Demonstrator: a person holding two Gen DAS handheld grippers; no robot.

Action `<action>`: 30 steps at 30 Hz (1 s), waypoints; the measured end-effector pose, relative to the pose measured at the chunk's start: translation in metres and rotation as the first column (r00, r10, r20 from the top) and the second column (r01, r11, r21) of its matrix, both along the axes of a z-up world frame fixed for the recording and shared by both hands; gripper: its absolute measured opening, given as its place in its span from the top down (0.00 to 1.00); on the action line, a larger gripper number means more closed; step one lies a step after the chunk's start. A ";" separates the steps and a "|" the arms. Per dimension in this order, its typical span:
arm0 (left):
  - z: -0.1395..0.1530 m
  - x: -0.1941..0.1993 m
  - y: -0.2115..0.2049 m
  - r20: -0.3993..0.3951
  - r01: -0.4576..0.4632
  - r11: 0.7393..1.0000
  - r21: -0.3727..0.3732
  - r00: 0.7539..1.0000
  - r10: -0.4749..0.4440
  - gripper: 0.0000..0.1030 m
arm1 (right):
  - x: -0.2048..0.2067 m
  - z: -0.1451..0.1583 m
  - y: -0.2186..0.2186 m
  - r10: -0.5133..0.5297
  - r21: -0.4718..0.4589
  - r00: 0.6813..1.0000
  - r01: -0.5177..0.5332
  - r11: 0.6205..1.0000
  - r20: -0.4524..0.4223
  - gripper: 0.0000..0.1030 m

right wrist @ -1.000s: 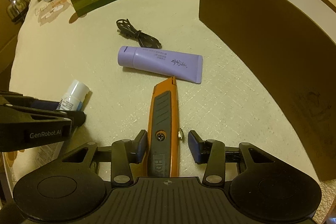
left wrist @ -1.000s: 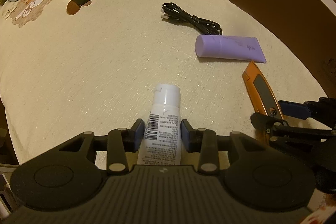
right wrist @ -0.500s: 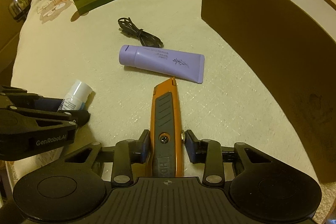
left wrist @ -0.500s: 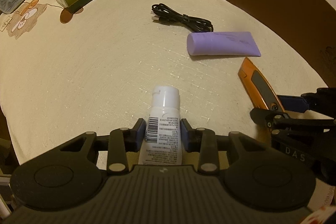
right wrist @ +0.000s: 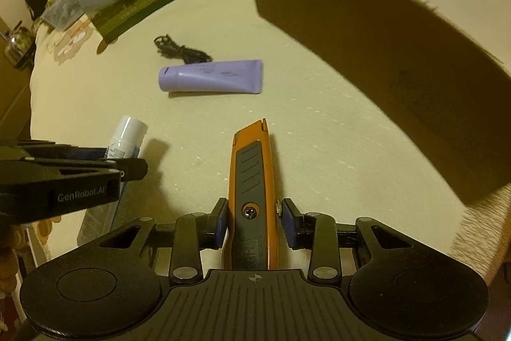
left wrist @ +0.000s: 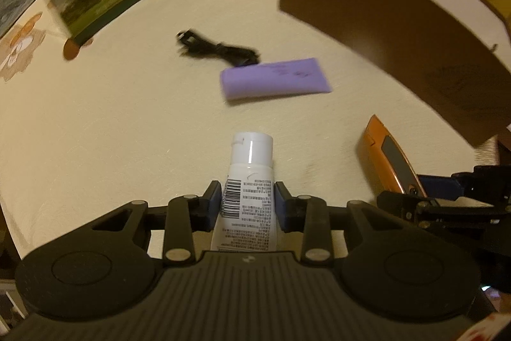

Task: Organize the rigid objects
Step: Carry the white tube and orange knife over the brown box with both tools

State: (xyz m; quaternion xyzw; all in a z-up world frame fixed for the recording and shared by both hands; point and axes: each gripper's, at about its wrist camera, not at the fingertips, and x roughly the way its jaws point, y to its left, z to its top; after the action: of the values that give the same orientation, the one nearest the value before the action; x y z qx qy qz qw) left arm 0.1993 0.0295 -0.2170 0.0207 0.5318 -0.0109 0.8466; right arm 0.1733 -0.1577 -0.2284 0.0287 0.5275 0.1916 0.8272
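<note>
Left wrist: fingers [left wrist: 248, 206] clamp glossy white tube [left wrist: 247, 181]; right fingers [right wrist: 254, 221] grip orange knife [right wrist: 252, 181].

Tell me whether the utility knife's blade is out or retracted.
Retracted, as far as shows: the orange utility knife ends in a bare slotted nose, no blade protruding, while the right hand-held gripper clamps its handle.

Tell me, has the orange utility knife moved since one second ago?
Yes. The orange utility knife, clamped in the right gripper, is lifted: its tip, earlier touching the purple tube, is now well apart from it.
</note>
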 end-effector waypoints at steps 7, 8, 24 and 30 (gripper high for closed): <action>0.036 0.006 -0.028 0.054 0.047 0.999 -0.024 0.997 -0.046 0.71 | -0.007 0.033 -0.028 -0.054 0.028 0.998 0.053 0.998 0.037 0.69; 0.040 0.008 -0.033 0.063 0.055 0.998 -0.027 0.997 -0.053 0.71 | -0.007 0.039 -0.033 -0.066 0.033 0.997 0.065 0.997 0.045 0.69; 0.116 0.083 -0.122 0.211 0.245 0.966 -0.084 0.952 -0.223 0.71 | 0.044 0.121 -0.117 -0.359 0.134 0.924 0.343 0.930 0.128 0.69; 0.132 0.122 -0.160 0.248 0.309 0.942 -0.129 0.930 -0.271 0.71 | 0.076 0.129 -0.150 -0.454 0.156 0.882 0.434 0.887 0.128 0.69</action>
State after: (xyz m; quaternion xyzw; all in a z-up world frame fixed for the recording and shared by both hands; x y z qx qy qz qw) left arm 0.3209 -0.1304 -0.0849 0.0299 0.4200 -0.1779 0.8894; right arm 0.2491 -0.3079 -0.0990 0.1843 0.4253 0.0304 0.8855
